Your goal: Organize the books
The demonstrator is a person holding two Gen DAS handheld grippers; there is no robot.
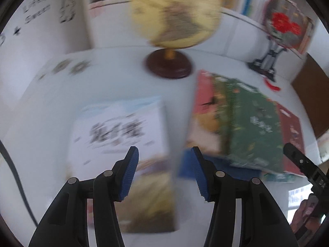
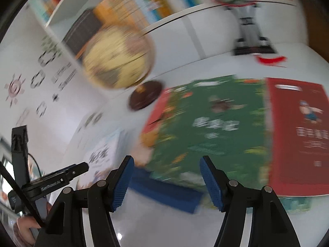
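White counter fills both views, with a yellowish globe on a dark wooden base standing toward the back and a shelf of upright books behind it. Everything is smeared, so fine print is lost.

To the right of the globe's base lies a loose pile: a green book on top, a red book beside and overlapping it, a pinkish cover showing at its left edge, and a blue book peeking out from under the near side. To the left of the globe's base, nearer the viewer, lies a white book with large black characters.

Both tools are empty. The left tool stands apart over the gap between the white book and the pile; the right tool stands apart above the pile's near edge, touching nothing.

It looks like a moment between grasps. Next, I'd guess, a tool must come down onto one book's edge and close there.
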